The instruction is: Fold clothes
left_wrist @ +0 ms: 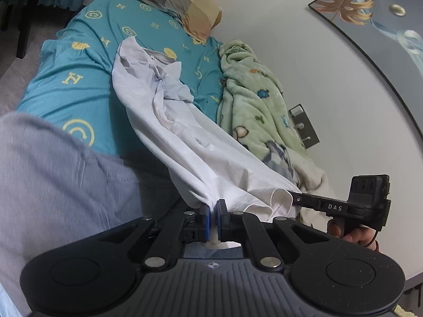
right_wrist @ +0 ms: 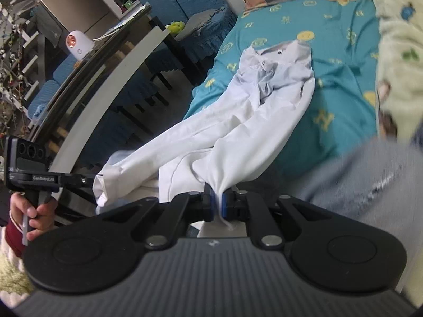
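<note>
1. The jaws of the left gripper (left_wrist: 213, 211) are closed narrowly on a bunched hem edge of the white shirt (left_wrist: 169, 116).
2. The jaws of the right gripper (right_wrist: 217, 202) are likewise pinched on a gathered fold of the same shirt (right_wrist: 264, 111).
3. The shirt is stretched from both grippers up onto the bed (left_wrist: 79, 79), its collar end lying on the teal sheet.
4. The cloth is judged light, thin and limp; it will sag and crease, so hem corners or shoulder seams are best taken.
5. A green blanket (left_wrist: 248, 92) is heaped beside it, a pillow (left_wrist: 174, 2) beyond.
</note>
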